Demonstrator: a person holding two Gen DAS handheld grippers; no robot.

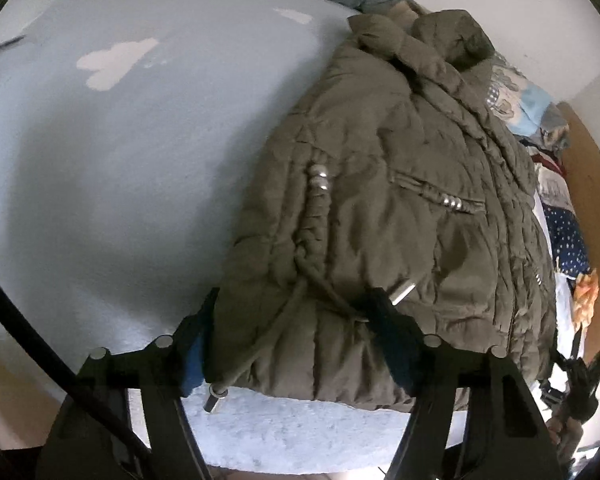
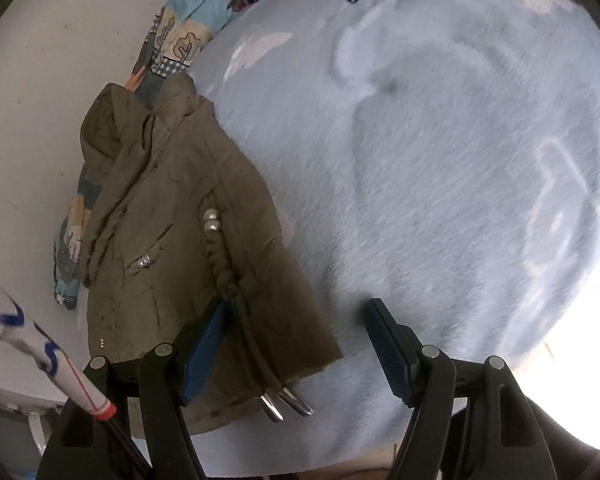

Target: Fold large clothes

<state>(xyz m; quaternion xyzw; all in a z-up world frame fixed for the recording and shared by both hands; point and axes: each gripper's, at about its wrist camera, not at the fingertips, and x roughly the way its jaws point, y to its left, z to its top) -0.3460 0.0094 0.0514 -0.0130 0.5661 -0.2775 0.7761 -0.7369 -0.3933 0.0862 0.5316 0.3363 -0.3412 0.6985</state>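
Left gripper (image 1: 296, 336) jaws spread around the hem of an olive padded jacket (image 1: 400, 184) on a pale blue bed (image 1: 140, 160).

The jacket's long axis runs from hem at lower centre to hood at upper right; right gripper (image 2: 300, 344) gapes, empty, at the hem corner.

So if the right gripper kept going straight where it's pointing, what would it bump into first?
Probably the olive jacket's lower corner and its drawstring, which lie between the right gripper's open fingers. The far finger would meet the blue blanket. Depth is hard to judge.
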